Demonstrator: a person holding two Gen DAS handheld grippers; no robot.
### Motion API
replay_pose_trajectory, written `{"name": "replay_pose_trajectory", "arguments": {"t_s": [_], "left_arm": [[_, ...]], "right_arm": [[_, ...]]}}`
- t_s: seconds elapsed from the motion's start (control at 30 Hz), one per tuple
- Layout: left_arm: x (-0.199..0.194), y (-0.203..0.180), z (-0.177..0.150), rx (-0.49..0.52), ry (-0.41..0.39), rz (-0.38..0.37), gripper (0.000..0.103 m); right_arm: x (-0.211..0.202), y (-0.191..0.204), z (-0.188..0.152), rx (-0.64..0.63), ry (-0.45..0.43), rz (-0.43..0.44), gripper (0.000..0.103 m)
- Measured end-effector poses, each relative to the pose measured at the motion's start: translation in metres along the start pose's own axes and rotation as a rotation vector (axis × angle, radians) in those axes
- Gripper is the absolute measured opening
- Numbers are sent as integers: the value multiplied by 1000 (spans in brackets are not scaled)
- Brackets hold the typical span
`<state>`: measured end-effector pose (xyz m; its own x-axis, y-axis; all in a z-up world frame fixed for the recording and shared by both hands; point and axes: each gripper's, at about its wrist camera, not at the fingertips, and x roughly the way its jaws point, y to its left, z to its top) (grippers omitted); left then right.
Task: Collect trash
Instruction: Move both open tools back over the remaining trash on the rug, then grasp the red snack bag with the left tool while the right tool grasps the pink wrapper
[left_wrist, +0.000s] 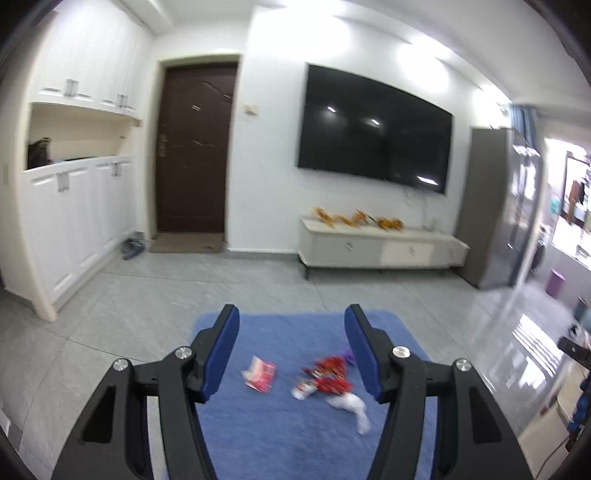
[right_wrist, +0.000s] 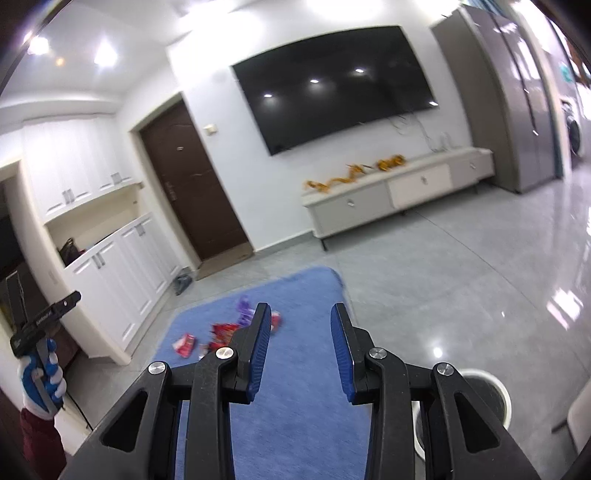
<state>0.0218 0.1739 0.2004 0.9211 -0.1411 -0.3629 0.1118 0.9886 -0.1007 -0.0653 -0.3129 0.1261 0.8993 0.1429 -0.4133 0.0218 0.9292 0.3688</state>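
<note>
Trash lies scattered on a blue rug (left_wrist: 280, 435): a pink-red wrapper (left_wrist: 260, 374), a crumpled red wrapper (left_wrist: 330, 374), a white tissue (left_wrist: 351, 406) and a purple scrap (left_wrist: 347, 356). My left gripper (left_wrist: 292, 317) hangs above the rug, open, nothing between its blue pads. In the right wrist view the same litter shows as the red wrapper (right_wrist: 184, 343), the crumpled red one (right_wrist: 223, 330) and the purple scrap (right_wrist: 245, 306) on the rug (right_wrist: 295, 424). My right gripper (right_wrist: 301, 314) is open and empty, right of the litter. A white-rimmed bin (right_wrist: 491, 380) stands partly hidden behind its right finger.
A gloved hand (right_wrist: 40, 373) holds the other gripper at the left edge. White cabinets (left_wrist: 74, 221) line the left wall beside a brown door (left_wrist: 192, 147). A TV (left_wrist: 373, 125) hangs over a low stand (left_wrist: 380, 247); a grey fridge (left_wrist: 495, 206) stands right. Shoes (left_wrist: 131, 249) lie near the door.
</note>
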Motion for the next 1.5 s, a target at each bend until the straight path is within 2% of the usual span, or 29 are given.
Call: {"name": "replay_pose_trajectory", "arguments": {"t_s": [0.2,0.33,0.47,0.57,0.73,0.8,0.87,1.1,1.37,1.5], "left_arm": [[-28,53,37,-26,-85,133,58],[-30,78,42,-73,-69,112,58],[-4,84,27,-47,-35,148,58],[26,80,10,-40,22,109,58],[86,70,-30,-61,128,-42,59],[113,62,-51,-64,177,-106,63],[140,52,-71,-56,231,-162,64],[225,11,-124,-29,405,-253,64],[281,-31,-134,50,450,-363,64],[303,-57,-140,117,470,-369,64]], "right_arm": [[0,46,25,-95,-10,48,33],[11,69,37,-128,-9,76,33],[37,84,41,-139,21,92,33],[63,92,38,-152,66,91,33],[116,99,34,-152,143,89,33],[142,101,30,-146,179,88,33],[172,102,25,-141,221,85,34],[271,96,-2,-120,363,65,34],[356,88,-38,-100,485,71,34],[381,85,-54,-95,528,77,34]]}}
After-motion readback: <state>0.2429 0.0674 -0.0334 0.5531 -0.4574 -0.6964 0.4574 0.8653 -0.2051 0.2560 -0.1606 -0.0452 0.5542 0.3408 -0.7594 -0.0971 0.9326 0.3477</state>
